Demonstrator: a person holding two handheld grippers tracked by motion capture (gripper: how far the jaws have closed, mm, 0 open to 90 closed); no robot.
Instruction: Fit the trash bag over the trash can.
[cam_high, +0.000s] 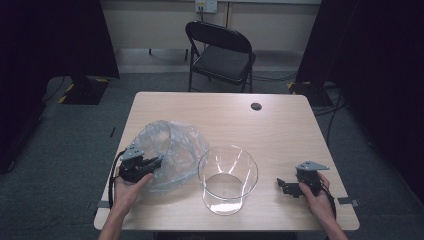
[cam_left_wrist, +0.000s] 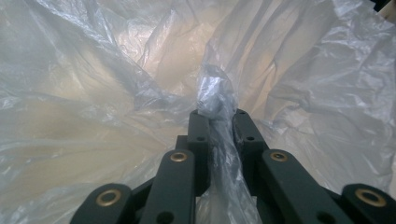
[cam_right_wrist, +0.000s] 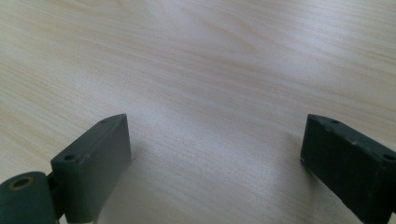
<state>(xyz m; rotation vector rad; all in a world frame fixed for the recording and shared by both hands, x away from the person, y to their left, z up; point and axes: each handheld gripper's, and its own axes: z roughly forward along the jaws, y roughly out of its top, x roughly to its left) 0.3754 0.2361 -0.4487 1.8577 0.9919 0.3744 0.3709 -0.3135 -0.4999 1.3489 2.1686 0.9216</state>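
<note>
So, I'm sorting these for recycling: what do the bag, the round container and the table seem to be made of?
The bag looks like thin clear plastic film: glossy, crinkled, see-through, bunched between the left gripper jaws. The round container seems clear glass or hard plastic: smooth, with sharp reflections; which one, the look leaves open. The table top shows pale matte wood grain, possibly laminate.

This looks like a lab or recording room set up for filming. A light wooden table (cam_high: 280, 120) stands alone on grey carpet (cam_high: 75, 145) at mid-frame, with black curtains (cam_high: 50, 40) at the upper left and upper right. A black folding metal chair (cam_high: 220, 52) waits at top centre, with cables (cam_high: 272, 77) on the floor beside it.
</note>
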